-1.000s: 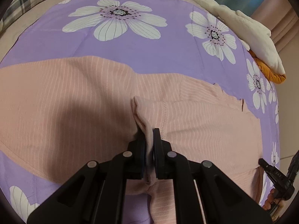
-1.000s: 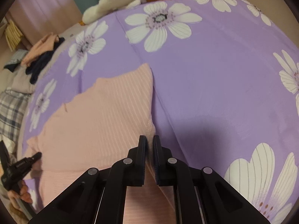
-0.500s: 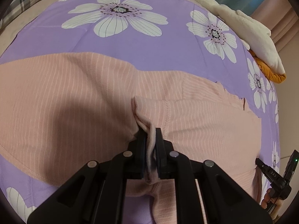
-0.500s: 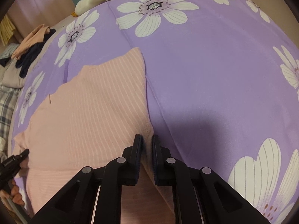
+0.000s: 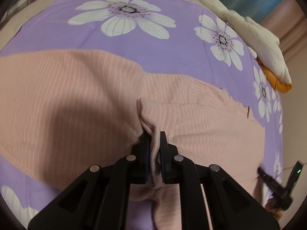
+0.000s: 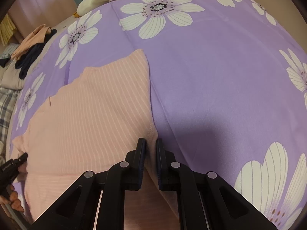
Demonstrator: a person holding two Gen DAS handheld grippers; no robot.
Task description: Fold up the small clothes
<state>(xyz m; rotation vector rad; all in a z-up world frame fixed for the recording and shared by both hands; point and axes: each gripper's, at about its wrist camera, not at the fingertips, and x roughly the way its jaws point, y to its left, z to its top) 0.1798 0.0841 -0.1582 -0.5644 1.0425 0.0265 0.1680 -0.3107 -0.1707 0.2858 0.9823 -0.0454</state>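
A pink striped garment point(image 5: 76, 99) lies spread on the purple flowered bedspread point(image 5: 153, 44). My left gripper point(image 5: 153, 136) stands with its jaws slightly apart, and a bunched fold of the garment's edge runs between them. In the right wrist view the same garment point(image 6: 92, 111) lies folded over, its right edge running to my right gripper point(image 6: 150, 143). That gripper's jaws stand a little apart with the garment's seamed corner between them. The other gripper shows at the frame edge in each view point(image 5: 278, 189) point(image 6: 11, 168).
A white and orange plush toy point(image 5: 259, 38) lies at the far right edge of the bed. A pile of dark and peach clothes point(image 6: 32, 46) and a plaid cloth point(image 6: 7, 103) sit beyond the bedspread on the left. The bedspread point(image 6: 220, 72) stretches right of the garment.
Both grippers' jaws have parted a little around the cloth. The right gripper has moved forward, laying the folded layer flatter. The left gripper has hardly moved.
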